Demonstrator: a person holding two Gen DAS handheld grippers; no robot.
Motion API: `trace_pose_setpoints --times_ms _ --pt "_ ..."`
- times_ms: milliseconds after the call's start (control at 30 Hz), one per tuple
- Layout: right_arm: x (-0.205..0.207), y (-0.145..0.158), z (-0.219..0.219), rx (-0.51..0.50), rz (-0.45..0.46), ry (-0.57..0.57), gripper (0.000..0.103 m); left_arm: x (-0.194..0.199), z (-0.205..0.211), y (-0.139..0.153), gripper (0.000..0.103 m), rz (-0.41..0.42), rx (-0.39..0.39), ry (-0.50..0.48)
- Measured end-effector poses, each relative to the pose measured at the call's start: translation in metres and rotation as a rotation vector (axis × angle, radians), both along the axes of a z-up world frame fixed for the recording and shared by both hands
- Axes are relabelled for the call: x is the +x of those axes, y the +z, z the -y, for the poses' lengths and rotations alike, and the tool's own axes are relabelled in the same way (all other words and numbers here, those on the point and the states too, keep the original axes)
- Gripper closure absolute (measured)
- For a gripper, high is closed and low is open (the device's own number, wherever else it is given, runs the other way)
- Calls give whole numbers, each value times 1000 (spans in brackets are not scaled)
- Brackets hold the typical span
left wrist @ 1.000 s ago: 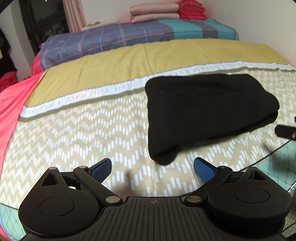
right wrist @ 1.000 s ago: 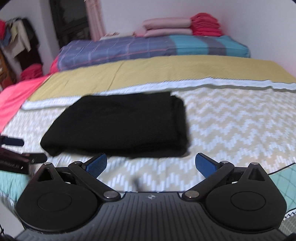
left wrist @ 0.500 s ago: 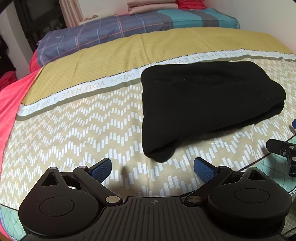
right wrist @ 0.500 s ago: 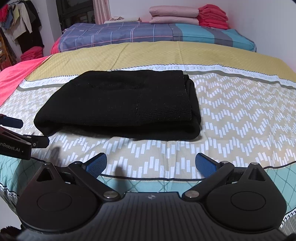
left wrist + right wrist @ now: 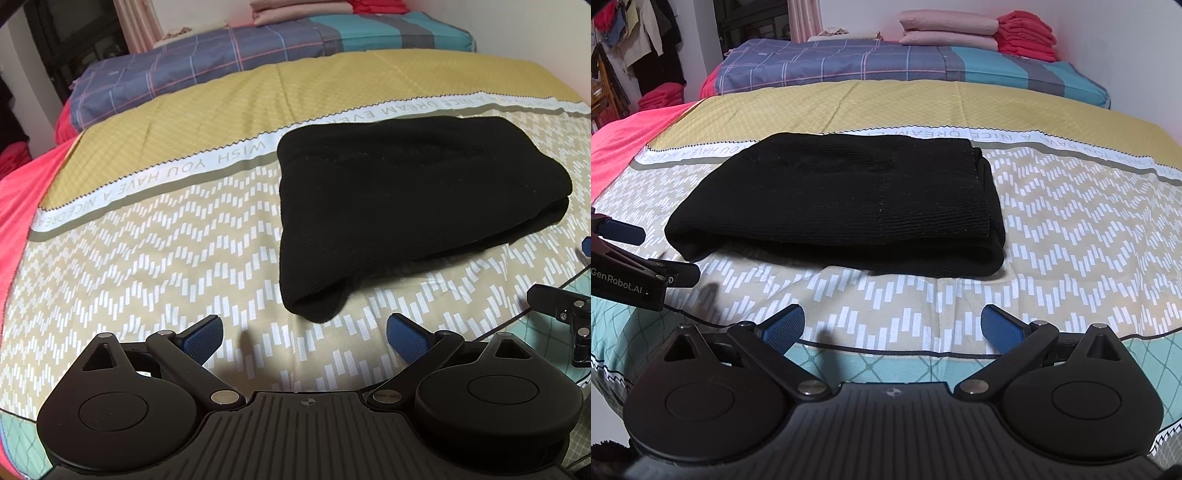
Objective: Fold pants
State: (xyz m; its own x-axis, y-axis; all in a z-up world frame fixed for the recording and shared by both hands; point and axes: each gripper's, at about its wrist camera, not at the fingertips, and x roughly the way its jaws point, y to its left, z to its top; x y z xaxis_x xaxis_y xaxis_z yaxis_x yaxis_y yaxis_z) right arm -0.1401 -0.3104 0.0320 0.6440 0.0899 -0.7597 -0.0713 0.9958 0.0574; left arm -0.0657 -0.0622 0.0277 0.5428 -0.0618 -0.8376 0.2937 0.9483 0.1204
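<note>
Pants [image 5: 846, 199] are lying in a compact black bundle on the patterned bedspread [image 5: 1071, 229], layers stacked with one rounded fold edge at the near side. Left hand-held gripper [image 5: 304, 332] is spread wide, empty, just short of the bundle's near corner. Right hand-held gripper [image 5: 892, 326] is likewise released and clear of the cloth. Folding looks finished, or nearly; perhaps only a tidy-up of that sagging near-left corner is left.
</note>
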Motion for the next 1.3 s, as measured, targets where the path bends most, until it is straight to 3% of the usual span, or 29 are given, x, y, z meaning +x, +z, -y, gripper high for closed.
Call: trace_pose_setpoints --times_ms 1300 --pt "9 -9 -8 5 -24 44 1 5 -3 -4 0 -19 -13 -20"
